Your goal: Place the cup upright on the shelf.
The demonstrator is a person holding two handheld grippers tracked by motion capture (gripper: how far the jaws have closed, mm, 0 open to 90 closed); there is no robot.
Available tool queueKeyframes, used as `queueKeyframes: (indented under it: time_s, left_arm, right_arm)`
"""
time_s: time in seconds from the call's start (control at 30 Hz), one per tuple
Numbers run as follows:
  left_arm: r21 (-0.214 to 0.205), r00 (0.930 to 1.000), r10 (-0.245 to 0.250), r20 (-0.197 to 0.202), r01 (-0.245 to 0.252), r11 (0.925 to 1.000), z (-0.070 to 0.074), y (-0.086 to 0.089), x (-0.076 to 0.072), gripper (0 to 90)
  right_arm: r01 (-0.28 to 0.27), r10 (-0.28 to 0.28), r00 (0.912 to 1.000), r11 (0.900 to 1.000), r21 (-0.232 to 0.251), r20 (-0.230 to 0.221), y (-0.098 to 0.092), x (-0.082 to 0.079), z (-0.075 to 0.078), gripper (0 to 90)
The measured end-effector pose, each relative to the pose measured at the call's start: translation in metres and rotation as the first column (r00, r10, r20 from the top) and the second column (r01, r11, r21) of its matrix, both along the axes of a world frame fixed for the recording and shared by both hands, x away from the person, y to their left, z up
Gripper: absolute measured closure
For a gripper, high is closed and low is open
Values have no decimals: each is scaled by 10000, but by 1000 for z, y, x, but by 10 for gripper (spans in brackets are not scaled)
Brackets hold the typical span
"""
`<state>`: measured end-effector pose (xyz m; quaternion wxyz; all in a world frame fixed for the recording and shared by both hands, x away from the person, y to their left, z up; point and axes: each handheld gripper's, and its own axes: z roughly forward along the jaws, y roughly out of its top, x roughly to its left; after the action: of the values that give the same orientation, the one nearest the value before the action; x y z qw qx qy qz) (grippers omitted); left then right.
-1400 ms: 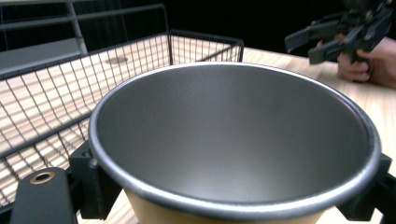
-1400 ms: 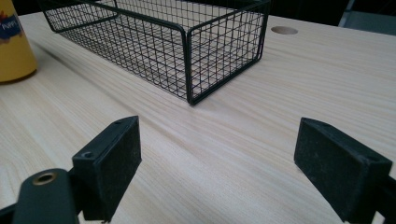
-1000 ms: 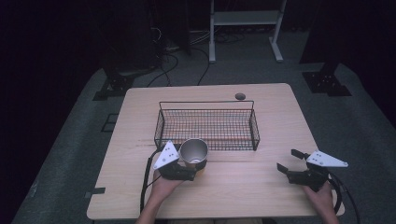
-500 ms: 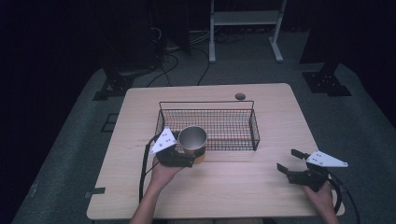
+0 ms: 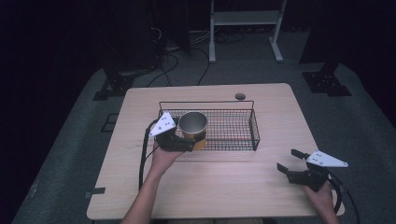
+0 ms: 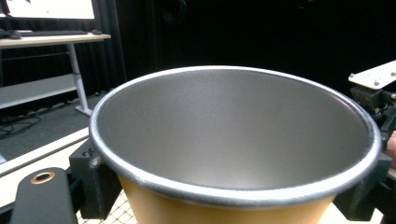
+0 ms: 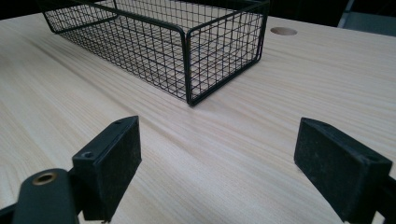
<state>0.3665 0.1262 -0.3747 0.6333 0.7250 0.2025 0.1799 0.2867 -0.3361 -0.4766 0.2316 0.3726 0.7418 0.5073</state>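
- Cup [image 5: 193,124], yellow-sided with a silver inside, is hanging upright over the wire basket [image 5: 243,133]'s left end
- Left gripper [image 5: 189,145] is pinching its wall, apparently for lowering it in
- Right gripper [image 5: 290,164], jaws spread, is idling near the table [image 5: 224,186]'s front right corner, well apart

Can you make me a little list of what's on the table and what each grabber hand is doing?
table: light wood
basket: black wire, standing mid-table
cup: yellow with a silver inside, upright, over the basket's left end
left gripper: jaws shut on the cup
right gripper: jaws open, holding nothing, at the table's near right
hole: small round one behind the basket
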Motion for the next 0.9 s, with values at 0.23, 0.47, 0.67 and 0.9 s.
queueKeyframes:
  time_s: [0.23,0.47,0.67,0.9]
  left_arm:
    - [104,10000,-80,1,80,9999,9,-5,18,132]
    - [106,9999,-32,-153,34,9999,11,-6,38,132]
    - [357,9996,32,-288,-21,9994,11,-9,55,132]
    - [389,9990,-5,-446,23,9992,11,-15,69,131]
  right_arm:
    - [-11,11,10000,10000,13,0,0,0,0,137]
    - [-24,24,10000,10000,22,3,0,0,0,137]
    - [-12,12,10000,10000,21,7,0,0,0,137]
    - [-13,13,10000,10000,33,14,0,0,0,137]
